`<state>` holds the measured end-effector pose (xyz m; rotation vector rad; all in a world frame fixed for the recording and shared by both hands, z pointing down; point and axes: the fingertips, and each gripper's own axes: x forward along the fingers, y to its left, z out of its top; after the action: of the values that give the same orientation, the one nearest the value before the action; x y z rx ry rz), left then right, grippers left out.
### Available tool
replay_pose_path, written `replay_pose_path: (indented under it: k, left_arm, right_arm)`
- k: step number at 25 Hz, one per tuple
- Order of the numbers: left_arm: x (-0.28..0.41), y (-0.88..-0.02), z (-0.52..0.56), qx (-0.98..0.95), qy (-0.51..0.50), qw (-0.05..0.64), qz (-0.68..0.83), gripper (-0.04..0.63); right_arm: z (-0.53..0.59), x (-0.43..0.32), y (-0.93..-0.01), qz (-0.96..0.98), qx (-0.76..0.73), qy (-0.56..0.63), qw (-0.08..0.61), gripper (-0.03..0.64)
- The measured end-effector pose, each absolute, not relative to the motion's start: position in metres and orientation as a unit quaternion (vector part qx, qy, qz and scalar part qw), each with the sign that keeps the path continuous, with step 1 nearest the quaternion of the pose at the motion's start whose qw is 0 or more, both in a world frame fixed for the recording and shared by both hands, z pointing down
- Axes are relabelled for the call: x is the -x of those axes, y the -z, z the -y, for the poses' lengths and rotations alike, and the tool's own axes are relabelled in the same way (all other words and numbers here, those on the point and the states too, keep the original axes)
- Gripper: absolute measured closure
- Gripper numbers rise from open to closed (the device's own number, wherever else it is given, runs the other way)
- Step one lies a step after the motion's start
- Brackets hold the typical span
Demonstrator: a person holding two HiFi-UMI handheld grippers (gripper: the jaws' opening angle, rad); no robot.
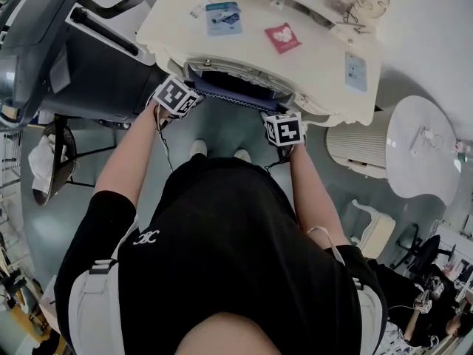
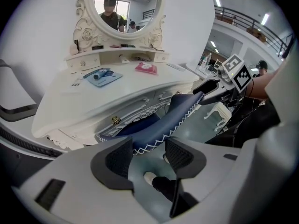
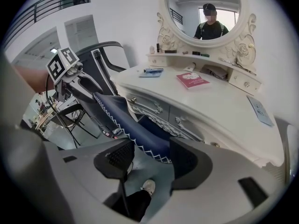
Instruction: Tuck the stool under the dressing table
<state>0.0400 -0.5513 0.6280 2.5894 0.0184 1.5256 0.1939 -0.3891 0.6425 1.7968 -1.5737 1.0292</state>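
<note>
Standing at the white bench (image 1: 310, 65) (image 2: 93, 101) (image 3: 219, 106), I have both tools on the near edge of the stool (image 1: 233, 87) (image 2: 159, 125) (image 3: 126, 120). Its blue seat with white zigzag stitching sits partly under the bench's carved front, and only a strip shows from my head view.

My left hand-held gripper (image 1: 194, 87) (image 2: 148, 146) has its jaws on either side of the seat's left corner. The padded edge fills the gap between the dark pads (image 2: 117, 157). My right hand-held gripper (image 1: 277, 113) (image 3: 152, 155) does the same at the right corner, with the stitched rim running between its pads (image 3: 121, 155).

Both jaws stand fairly wide — as wide as the cushion is thick.

On the bench top lie a red packet (image 1: 282, 37) (image 2: 146, 67) (image 3: 192, 80) and a blue packet (image 1: 223, 17) (image 2: 103, 75) (image 3: 150, 71), well apart from the stool. The oval mirror (image 2: 126, 3) (image 3: 205, 8) rises at the back.

My shoes (image 1: 198, 148) are on the grey-green floor (image 1: 222, 128), just behind the seat. A round white side table (image 1: 421, 146) stands off to my right.
</note>
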Motion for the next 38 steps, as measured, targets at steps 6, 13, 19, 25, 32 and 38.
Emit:
replay_pose_path:
  k: [6, 13, 19, 25, 32, 38]
  left_arm:
    - [-0.036, -0.628, 0.549, -0.862, -0.503, 0.056, 0.013, 0.38]
    - [-0.04, -0.565, 0.55, -0.907, -0.4, 0.121, 0.045, 0.385]
    - [-0.049, -0.514, 0.579, -0.923, -0.319, 0.131, 0.168, 0.589]
    - [-0.092, -0.431, 0.565, -0.947, -0.228, 0.077, 0.214, 0.591]
    - [-0.126, -0.368, 0.548, -0.958, -0.177, 0.051, 0.221, 0.591]
    - [-0.128, -0.361, 0.539, -0.958, -0.177, 0.055, 0.216, 0.591]
  right_arm:
    - [0.386, -0.189, -0.643, 0.598, -0.669, -0.361, 0.254, 0.38]
    - [0.38, -0.186, -0.597, 0.606, -0.7, -0.331, 0.182, 0.463]
    - [0.397, -0.203, -0.538, 0.579, -0.759, -0.252, 0.159, 0.607]
    - [0.43, -0.218, -0.447, 0.552, -0.809, -0.176, 0.096, 0.607]
    - [0.441, -0.23, -0.367, 0.537, -0.836, -0.115, 0.023, 0.609]
    - [0.44, -0.227, -0.365, 0.533, -0.839, -0.104, 0.025, 0.609]
